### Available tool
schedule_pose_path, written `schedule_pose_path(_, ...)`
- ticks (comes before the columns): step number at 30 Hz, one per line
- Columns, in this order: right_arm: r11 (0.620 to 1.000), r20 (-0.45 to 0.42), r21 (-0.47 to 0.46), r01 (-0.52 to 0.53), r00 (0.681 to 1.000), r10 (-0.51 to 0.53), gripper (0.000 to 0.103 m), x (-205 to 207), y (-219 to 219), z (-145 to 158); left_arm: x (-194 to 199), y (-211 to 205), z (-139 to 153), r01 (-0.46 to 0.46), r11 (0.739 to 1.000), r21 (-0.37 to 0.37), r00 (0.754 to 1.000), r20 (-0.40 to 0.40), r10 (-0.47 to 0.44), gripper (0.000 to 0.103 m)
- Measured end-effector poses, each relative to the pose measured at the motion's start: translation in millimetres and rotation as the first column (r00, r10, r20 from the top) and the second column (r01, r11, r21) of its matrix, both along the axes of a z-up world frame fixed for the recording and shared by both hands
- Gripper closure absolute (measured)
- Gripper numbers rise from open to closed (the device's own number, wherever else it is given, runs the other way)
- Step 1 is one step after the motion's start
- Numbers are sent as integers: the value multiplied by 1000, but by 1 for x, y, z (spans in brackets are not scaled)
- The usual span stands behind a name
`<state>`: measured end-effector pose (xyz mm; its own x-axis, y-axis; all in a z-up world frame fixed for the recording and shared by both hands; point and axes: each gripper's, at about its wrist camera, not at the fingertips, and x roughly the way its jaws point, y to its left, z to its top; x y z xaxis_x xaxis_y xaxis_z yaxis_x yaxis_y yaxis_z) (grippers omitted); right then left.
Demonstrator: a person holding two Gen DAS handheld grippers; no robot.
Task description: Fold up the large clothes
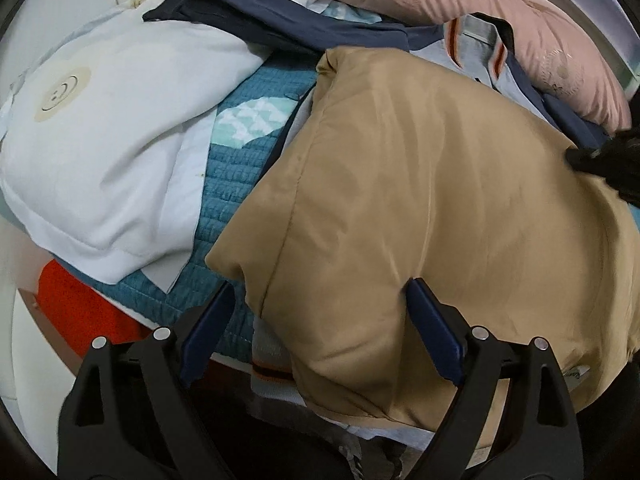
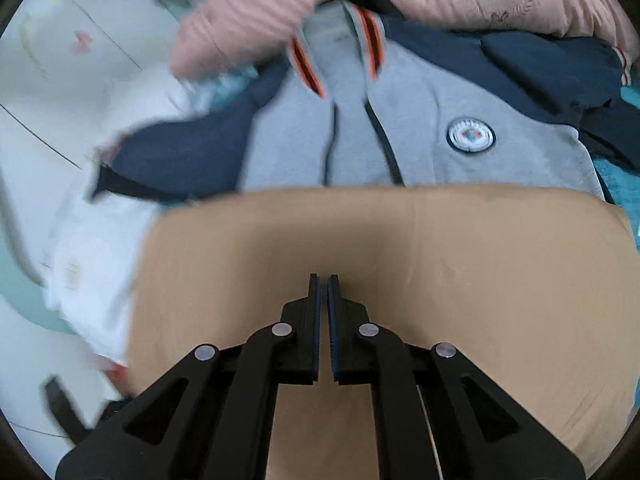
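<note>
Left wrist: tan garment point(image 1: 420, 216) lies partly folded over the grey jacket point(image 1: 476, 60); left gripper point(image 1: 320, 292) spread wide astride its corner, right gripper point(image 2: 323, 280) closed, apparently empty; tidying remains

Left gripper point(image 1: 320, 300) angled down — jaws wide; right gripper point(image 2: 323, 280) — jaws closed.

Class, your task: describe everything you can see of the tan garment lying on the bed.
The tan garment is plain, smooth, slightly shiny cloth, apparently padded, with seams running along it. It lies folded into a rounded block with a straight far edge, on top of a grey and navy jacket and a teal quilt. The open left gripper straddles its near corner, one finger pressing in. The shut right gripper is over its middle, holding nothing.
</note>
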<state>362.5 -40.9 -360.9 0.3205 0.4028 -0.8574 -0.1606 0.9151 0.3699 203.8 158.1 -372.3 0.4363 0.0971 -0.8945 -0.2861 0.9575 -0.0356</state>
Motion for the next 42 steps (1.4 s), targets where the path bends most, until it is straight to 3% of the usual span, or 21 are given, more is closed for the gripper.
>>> schedule_pose_path(2, 999, -56, -44, -26, 998, 24, 102, 2, 6, -25, 1, 3, -5, 4, 999, -42, 1000, 6, -3, 15)
schedule_pose_path(4, 999, -59, -33, -24, 998, 22, 102, -3, 3, -33, 1, 9, -11, 6, 996, -84, 1000, 3, -6, 15)
schedule_pose_path(11, 1000, -81, 25, 1, 997, 1, 102, -46, -16, -22, -1, 16, -16, 19, 991, -132, 1000, 16, -17, 15)
schedule_pose_path(19, 1000, -161, 11, 6, 987, -4, 101, -100, -14, -28, -6, 37, -18, -5, 956, -295, 1000, 13, 10, 15)
schedule_pose_path(21, 1000, -192, 13, 3, 981, 0, 101, -114, -13, -36, -8, 39, -16, -6, 951, -308, 1000, 19, 12, 14)
schedule_pose_path(24, 1000, -172, 8, 6, 985, -4, 101, -125, -14, -44, -13, 40, -10, 10, 950, -312, 999, 37, 2, 14)
schedule_pose_path(28, 1000, -165, 9, 3, 986, -1, 101, -123, -15, -51, -25, 49, 6, 7, 947, -322, 994, 108, 30, 14)
schedule_pose_path(33, 1000, -148, -8, -11, 989, 10, 102, -122, -14, -55, -27, 64, 4, -28, 917, -398, 992, 104, 76, 14)
schedule_pose_path(39, 1000, -163, 13, -1, 987, 3, 102, -119, -20, -57, -20, 63, -16, -26, 825, -565, 998, 32, 54, 14)
schedule_pose_path(42, 1000, -165, 14, 2, 986, 0, 102, -117, -19, -57, -19, 60, -18, -34, 830, -557, 999, 11, 48, 15)
